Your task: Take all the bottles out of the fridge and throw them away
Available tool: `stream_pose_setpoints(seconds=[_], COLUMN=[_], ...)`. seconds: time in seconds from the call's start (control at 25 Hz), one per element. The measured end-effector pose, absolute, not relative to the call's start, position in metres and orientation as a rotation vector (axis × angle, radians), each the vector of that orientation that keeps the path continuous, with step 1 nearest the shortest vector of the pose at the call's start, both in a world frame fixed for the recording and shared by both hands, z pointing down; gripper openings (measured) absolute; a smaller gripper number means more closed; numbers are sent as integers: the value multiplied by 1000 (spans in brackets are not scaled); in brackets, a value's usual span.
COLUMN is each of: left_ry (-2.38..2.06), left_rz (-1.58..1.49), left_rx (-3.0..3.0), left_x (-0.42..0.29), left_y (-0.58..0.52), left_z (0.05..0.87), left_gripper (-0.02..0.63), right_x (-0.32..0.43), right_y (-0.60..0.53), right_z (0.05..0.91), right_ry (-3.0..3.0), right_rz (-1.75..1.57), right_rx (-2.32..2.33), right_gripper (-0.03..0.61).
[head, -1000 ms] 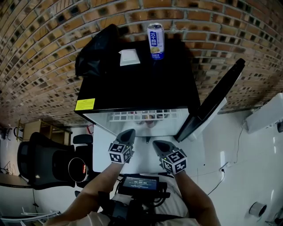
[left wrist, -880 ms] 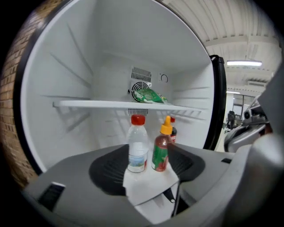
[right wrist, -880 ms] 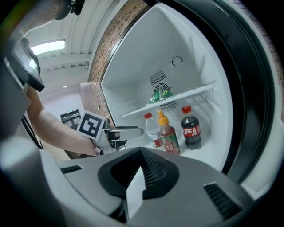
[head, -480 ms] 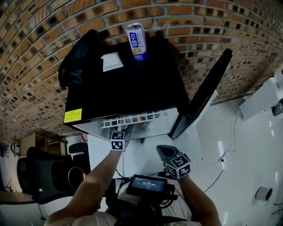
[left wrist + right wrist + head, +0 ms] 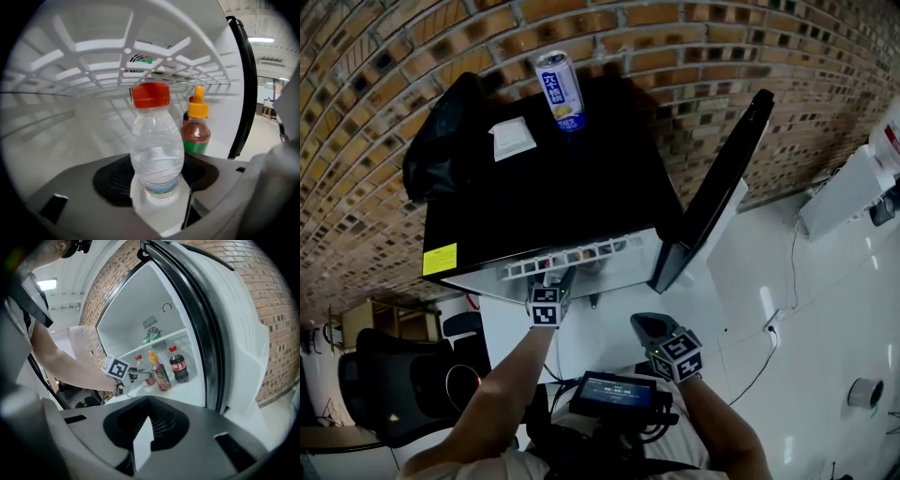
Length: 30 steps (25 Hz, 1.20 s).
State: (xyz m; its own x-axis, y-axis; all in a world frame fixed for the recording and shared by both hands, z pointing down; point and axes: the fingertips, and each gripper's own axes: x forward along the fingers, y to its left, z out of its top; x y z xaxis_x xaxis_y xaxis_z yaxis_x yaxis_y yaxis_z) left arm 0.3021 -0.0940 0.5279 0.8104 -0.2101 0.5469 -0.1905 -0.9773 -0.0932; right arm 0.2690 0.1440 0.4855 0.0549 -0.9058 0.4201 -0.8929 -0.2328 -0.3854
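- Right gripper [image 5: 645, 324]: outside the black mini-fridge [image 5: 544, 202], before its open door [image 5: 722, 178]; jaws drawn together, nothing between them.
- Left gripper [image 5: 158, 187]: inside the white interior; its jaws have just swung wide and eased slightly inward. They flank, without clearly pressing, the clear plastic bottle with red cap [image 5: 156, 150], which stands upright on the fridge floor.
- Just behind it, to the right: brown sauce bottle with orange nozzle cap [image 5: 195, 133]; beside that, dark cola bottle [image 5: 178, 365].
- On the fridge top: blue-and-white can [image 5: 560, 89].

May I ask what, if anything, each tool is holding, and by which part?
Nothing yet: the left tool, jaws just closing, straddles the clear red-capped bottle low down; the right tool is empty.
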Motion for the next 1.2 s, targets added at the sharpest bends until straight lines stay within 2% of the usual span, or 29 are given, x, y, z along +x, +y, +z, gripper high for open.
stream_pose_setpoints(seconds=[0.56, 0.96, 1.2], left_ry=[251, 763, 996], left_rz=[-853, -844, -825], left_rx=[-3229, -3230, -3233], left_x=[142, -19, -106], left_y=[-34, -57, -84], left_z=[507, 498, 511], left_gripper=[314, 314, 314], right_x=[201, 48, -33], right_y=[65, -25, -51], right_z=[479, 478, 464], right_ry=[2277, 2794, 2910], right_rz=[-895, -849, -798], right_rx=[-1993, -1496, -1370], right_gripper=[3, 3, 3])
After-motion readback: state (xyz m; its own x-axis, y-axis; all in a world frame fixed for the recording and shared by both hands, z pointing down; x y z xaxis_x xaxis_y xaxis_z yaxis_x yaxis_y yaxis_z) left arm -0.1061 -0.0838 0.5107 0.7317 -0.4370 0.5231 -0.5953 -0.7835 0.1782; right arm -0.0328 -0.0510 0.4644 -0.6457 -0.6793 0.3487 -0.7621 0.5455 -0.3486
